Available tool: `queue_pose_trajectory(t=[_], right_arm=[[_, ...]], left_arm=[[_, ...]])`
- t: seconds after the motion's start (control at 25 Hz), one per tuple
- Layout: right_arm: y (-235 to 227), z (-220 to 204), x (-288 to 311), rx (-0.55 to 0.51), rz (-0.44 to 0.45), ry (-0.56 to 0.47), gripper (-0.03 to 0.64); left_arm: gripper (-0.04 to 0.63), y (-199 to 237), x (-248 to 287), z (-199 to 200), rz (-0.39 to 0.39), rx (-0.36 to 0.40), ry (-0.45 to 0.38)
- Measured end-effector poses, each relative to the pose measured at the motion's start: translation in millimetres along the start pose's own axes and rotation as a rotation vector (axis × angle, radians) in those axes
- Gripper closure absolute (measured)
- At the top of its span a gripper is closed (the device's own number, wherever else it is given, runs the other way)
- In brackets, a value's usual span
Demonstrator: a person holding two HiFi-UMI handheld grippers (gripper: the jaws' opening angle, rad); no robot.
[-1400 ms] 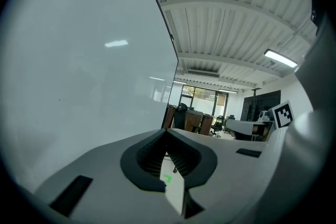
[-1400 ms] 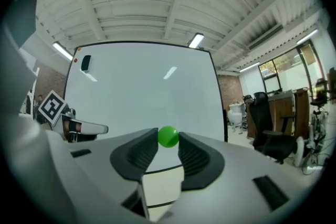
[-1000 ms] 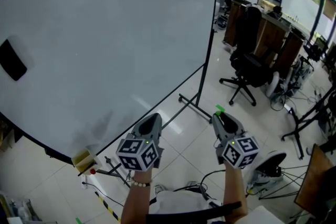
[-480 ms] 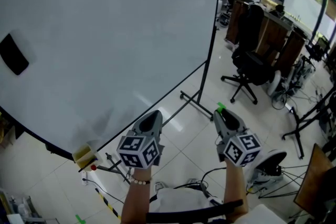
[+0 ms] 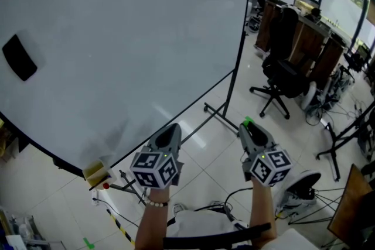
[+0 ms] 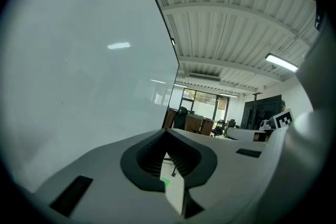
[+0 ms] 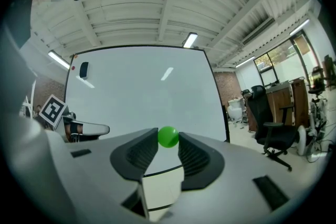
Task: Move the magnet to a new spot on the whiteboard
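Observation:
A small green round magnet (image 7: 168,137) sits between the tips of my right gripper (image 7: 168,140), whose jaws are shut on it. From the head view the magnet (image 5: 246,122) shows as a green spot at the tip of the right gripper (image 5: 247,125), held low in front of the whiteboard's right leg. The big whiteboard (image 5: 117,38) fills the left and the middle, and it faces the right gripper (image 7: 142,92). My left gripper (image 5: 171,129) points at the board's lower edge; its jaws meet at the tips (image 6: 167,134) with nothing between them.
A black eraser (image 5: 19,57) clings to the board's left side. A yellow block (image 5: 95,171) and a red-capped marker (image 5: 104,186) lie on the board's tray. Black office chairs (image 5: 281,76), wooden desks (image 5: 304,38) and floor cables (image 5: 234,196) stand to the right.
Both grippers keep their places and the magnet stays gripped. The head view has drifted slightly, so the whiteboard and eraser sit a little further right and up.

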State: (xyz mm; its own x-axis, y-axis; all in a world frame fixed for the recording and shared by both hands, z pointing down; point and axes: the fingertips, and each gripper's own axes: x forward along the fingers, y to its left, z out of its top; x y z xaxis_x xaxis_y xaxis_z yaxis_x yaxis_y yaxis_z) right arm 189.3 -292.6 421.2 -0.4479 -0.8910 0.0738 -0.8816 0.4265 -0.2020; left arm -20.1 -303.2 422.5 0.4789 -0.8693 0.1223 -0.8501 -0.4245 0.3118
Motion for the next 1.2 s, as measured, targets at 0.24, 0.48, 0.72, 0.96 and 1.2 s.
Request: queue_pose_trajectory(t=[0.24, 0.48, 0.72, 0.96, 1.2], right_arm=[[7, 4, 15, -0.021, 0.031, 0.007, 0.489], [34, 27, 54, -0.109, 0.126, -0.002, 0.489], [78, 74, 112, -0.213, 0.237, -0.052, 0.489], [123, 140, 168, -0.312, 0.332, -0.126, 0.489], [163, 194, 223, -0.375, 0.385, -0.155, 0.488]], left_arm=[[0.597, 7, -6, 2, 0.025, 0.006, 0.0], [0.597, 24, -22, 6, 0.071, -0.002, -0.02], [0.597, 49, -38, 12, 0.126, -0.011, -0.041], [0.597, 73, -43, 13, 0.187, -0.021, -0.047], [0.597, 92, -47, 18, 0.228, -0.029, -0.05]])
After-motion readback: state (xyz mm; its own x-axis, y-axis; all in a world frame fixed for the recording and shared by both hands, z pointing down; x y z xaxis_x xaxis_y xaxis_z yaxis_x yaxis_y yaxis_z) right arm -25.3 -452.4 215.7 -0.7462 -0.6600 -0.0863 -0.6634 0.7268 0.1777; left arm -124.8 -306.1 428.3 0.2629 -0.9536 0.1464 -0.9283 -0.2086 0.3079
